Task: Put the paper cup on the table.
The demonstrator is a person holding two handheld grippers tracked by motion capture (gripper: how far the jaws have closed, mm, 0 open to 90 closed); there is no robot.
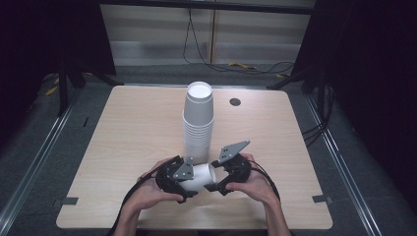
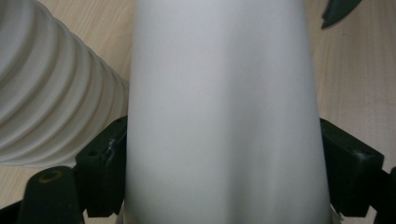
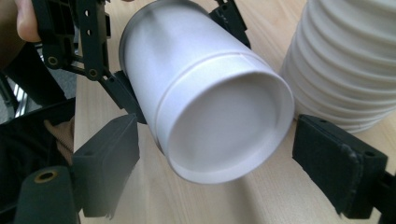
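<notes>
A tall stack of upturned white paper cups (image 1: 199, 123) stands at the middle of the wooden table (image 1: 123, 137). In front of it a single white cup (image 1: 201, 177) lies level in the air, and my left gripper (image 1: 193, 180) is shut on its wall. The left gripper view has this cup (image 2: 219, 116) squeezed between both black jaws, with the stack (image 2: 46, 102) beside it. My right gripper (image 1: 216, 179) faces the cup's recessed bottom (image 3: 224, 130). Its jaws stand open on either side of that end, and its fingers (image 3: 109, 161) do not press on it.
A small black round grommet (image 1: 235, 102) sits in the table near the far edge, right of the stack. Cables (image 1: 236, 64) lie on the floor behind the table. Dark stands (image 1: 64, 73) rise at both far corners. Bare wood stretches left and right of the hands.
</notes>
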